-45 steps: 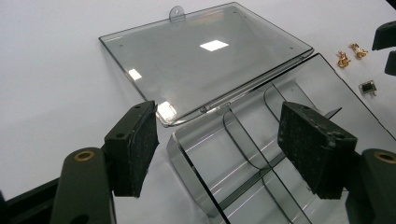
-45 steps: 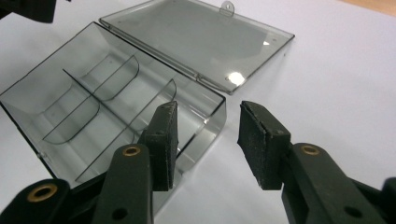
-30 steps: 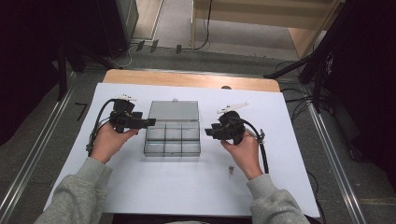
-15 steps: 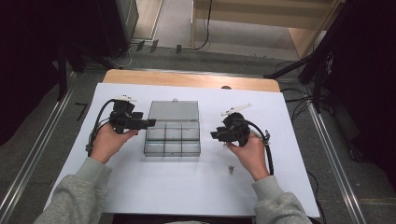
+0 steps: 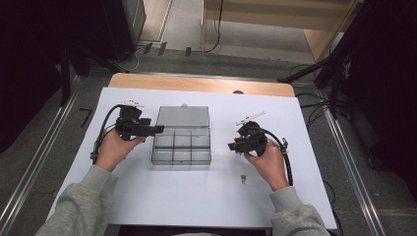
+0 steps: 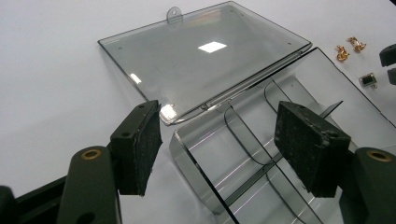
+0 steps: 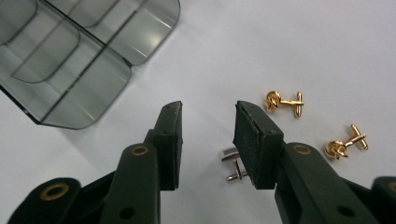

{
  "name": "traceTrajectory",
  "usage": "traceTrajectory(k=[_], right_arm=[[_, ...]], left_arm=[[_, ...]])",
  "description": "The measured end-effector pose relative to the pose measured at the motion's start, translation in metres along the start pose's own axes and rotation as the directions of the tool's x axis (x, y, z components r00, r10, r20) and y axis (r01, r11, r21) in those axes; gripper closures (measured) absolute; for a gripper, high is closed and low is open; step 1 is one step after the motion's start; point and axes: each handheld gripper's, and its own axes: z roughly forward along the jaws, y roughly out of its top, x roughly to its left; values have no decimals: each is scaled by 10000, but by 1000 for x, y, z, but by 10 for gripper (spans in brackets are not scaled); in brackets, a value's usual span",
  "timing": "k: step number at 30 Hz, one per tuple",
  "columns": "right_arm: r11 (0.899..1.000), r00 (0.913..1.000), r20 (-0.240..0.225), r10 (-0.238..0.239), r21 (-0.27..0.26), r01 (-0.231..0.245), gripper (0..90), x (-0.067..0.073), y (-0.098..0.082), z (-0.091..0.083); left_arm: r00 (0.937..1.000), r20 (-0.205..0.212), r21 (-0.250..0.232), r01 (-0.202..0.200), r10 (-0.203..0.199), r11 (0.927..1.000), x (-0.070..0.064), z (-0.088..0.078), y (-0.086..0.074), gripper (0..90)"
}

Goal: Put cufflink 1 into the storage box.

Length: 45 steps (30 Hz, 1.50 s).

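A clear grey compartment box [image 5: 182, 145] lies mid-table with its lid [image 5: 183, 117] folded flat behind it. My left gripper [image 5: 158, 130] points at the box's left side. In the left gripper view its jaws [image 6: 219, 135] have just been closing, and the box's corner [image 6: 205, 154] lies between the pads, untouched. My right gripper [image 5: 232, 146] hovers open to the right of the box. In the right gripper view its jaws [image 7: 208, 116] hold nothing. A silver cufflink [image 7: 232, 163] lies just under one jaw, and two gold cufflinks [image 7: 283, 101] [image 7: 345, 143] lie farther out.
A white board [image 5: 162, 206] covers the wooden table [image 5: 196, 83]. A small metal piece [image 5: 242, 178] lies in front of the right hand. A thin white strip [image 5: 251, 117] sits behind the right gripper. Cables trail from both grippers.
The right hand has drifted slightly toward the person and away from the box. The left hand has stayed beside the box.
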Motion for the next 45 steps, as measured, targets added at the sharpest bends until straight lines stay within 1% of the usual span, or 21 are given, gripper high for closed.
traceTrajectory(k=[3, 10, 12, 13, 18, 21, 27, 31, 37, 43, 45], right_arm=[[9997, 10000, 51, 68, 218, -69, 632, -2, -2, 3], [9982, 9995, 284, -151, 590, 134, 631, -3, -4, 8], [9980, 9994, 321, -110, 633, 89, 636, -4, -4, 9], [9981, 9995, 324, -63, 612, 43, 640, -5, -4, 10], [9959, 9993, 363, -14, 909, -20, 648, -6, -6, 13], [9947, 9993, 332, -143, 1022, 108, 656, -6, -6, 16], [9914, 9989, 416, -214, 1301, 158, 667, -8, -8, 21], [9912, 9984, 490, -264, 1309, 197, 687, -7, -8, 21], [9905, 9969, 662, -433, 1334, 341, 756, -6, -8, 21], [9897, 9973, 614, -398, 1396, 309, 765, -5, -7, 21], [9895, 9980, 506, -378, 1414, 303, 769, -6, -7, 21]], left_arm=[[10000, 18, -9, -38, 38, 10000, 1, 0, 0, 326], [9999, -40, 10, -102, 102, 9999, 1, 1, 0, 326], [9999, -105, -2, -120, 120, 9999, 1, 1, 0, 326], [9998, -146, -10, -130, 129, 9999, 1, 2, 0, 326], [9999, -103, -26, -117, 116, 9999, 1, 1, 0, 326], [9999, -95, 1, -141, 141, 9999, 1, 1, 0, 326], [9999, -112, 5, -120, 120, 9999, 1, 1, 0, 326], [9999, -123, 21, -119, 119, 9999, 1, 1, 0, 326], [9999, -89, 26, -135, 135, 9999, 1, 2, 0, 326], [9998, -88, -12, -158, 158, 9999, 1, 1, 0, 326], [9998, -108, 4, -144, 144, 9999, 1, 1, 0, 326]])
